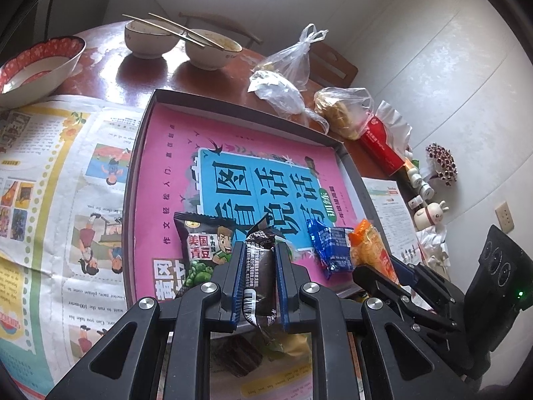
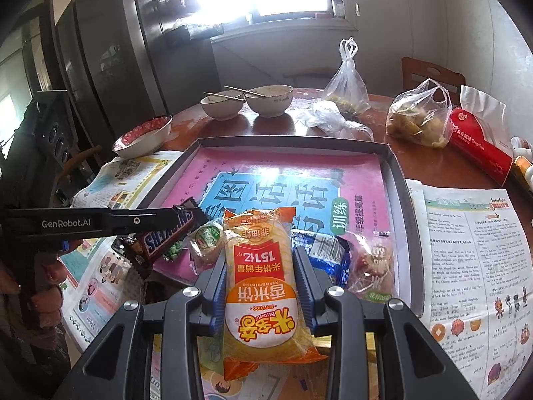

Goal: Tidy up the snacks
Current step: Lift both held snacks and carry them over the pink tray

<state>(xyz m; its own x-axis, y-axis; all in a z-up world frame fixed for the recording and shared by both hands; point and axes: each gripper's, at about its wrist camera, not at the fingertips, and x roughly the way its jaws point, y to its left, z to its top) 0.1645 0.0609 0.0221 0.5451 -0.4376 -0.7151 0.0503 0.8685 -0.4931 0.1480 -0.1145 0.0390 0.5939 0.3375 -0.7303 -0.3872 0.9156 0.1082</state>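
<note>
My left gripper (image 1: 259, 250) is shut on a dark Snickers bar (image 1: 261, 266), held above the near edge of a shallow grey box (image 1: 143, 140) lined with a pink book cover. The bar (image 2: 166, 236) and left gripper also show in the right wrist view. My right gripper (image 2: 260, 260) is shut on an orange rice cracker pack (image 2: 260, 286) over the box's near edge (image 2: 399, 180); this pack shows in the left wrist view (image 1: 373, 250). In the box lie a green pea packet (image 1: 200, 246), a blue packet (image 1: 329, 246) and a clear wrapped snack (image 2: 369, 263).
On the round wooden table stand two bowls with chopsticks (image 1: 186, 43), a red-rimmed bowl (image 1: 36, 66), plastic bags of food (image 1: 343, 110) and a red box (image 1: 383, 146). Newspaper (image 1: 50, 180) lies on both sides of the box. Small figurines (image 1: 429, 213) stand at the right.
</note>
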